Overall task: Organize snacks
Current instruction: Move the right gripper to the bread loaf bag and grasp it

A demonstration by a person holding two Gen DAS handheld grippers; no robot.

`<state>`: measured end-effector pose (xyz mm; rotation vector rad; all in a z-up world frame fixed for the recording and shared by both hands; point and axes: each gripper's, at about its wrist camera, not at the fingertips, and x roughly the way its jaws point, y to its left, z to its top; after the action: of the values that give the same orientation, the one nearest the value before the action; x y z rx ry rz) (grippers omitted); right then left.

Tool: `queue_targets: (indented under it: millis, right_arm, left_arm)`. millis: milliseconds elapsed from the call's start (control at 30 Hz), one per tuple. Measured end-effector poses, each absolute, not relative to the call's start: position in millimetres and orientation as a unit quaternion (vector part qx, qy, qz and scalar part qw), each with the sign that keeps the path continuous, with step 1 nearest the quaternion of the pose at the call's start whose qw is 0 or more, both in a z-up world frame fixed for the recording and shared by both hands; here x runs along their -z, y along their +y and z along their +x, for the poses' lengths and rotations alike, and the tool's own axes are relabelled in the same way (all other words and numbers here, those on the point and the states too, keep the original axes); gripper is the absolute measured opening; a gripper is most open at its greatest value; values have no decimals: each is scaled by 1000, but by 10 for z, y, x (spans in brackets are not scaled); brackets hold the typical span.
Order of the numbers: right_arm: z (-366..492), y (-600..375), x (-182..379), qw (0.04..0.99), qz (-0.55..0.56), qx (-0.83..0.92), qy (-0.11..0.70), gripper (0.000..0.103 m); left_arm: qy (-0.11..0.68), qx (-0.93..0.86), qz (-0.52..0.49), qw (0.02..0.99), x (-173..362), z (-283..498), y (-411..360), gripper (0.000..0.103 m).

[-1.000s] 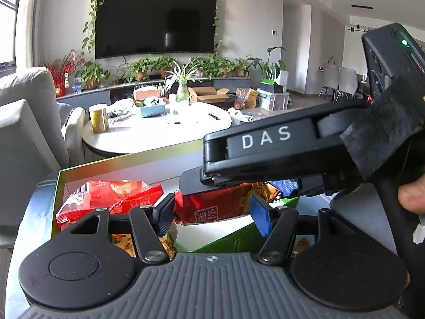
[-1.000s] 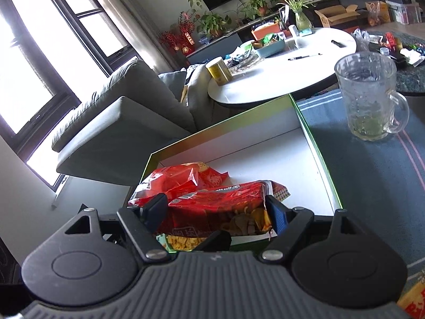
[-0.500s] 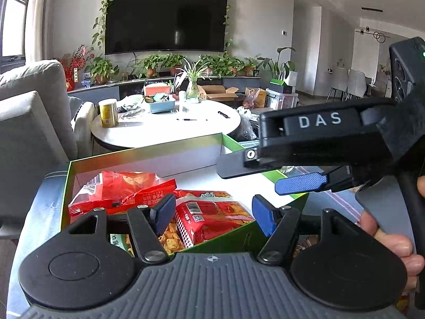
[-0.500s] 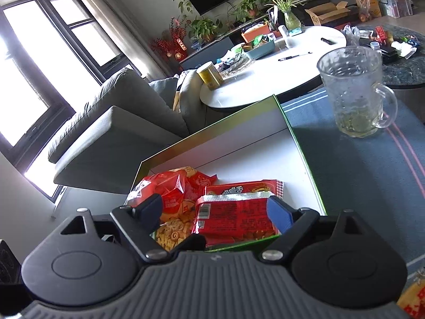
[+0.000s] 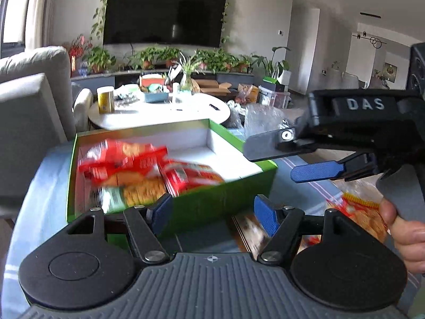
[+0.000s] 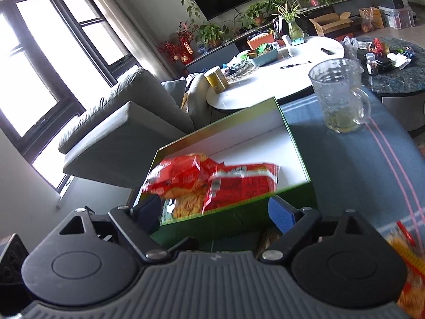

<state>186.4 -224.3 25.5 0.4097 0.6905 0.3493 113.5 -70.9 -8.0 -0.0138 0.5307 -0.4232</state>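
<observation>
Snacks (image 5: 148, 170) lie in the green box (image 5: 225, 202); another packet (image 5: 364, 212) waits at three o'clock on the tabletop (image 6: 358, 164). Left gripper (image 5: 212, 212) and right gripper (image 6: 217, 212) gape empty.

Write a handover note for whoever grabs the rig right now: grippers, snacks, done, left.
Left gripper: open, empty, in front of the green cardboard box.
Right gripper: open, empty, near the box's front wall.
Done: red snack packets lie in the box's near-left part.
Left: an orange-red snack bag lies on the blue tablecloth right of the box; a blurred packet sits before it. Glass mug stands behind.
</observation>
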Motion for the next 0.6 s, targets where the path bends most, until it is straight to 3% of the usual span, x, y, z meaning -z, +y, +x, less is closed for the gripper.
queue_targets:
  millis: [600]
  right_arm:
    - [1196, -2460, 21, 888, 245, -122, 369, 56]
  left_arm:
    - [310, 259, -25, 914, 209, 633, -873, 65]
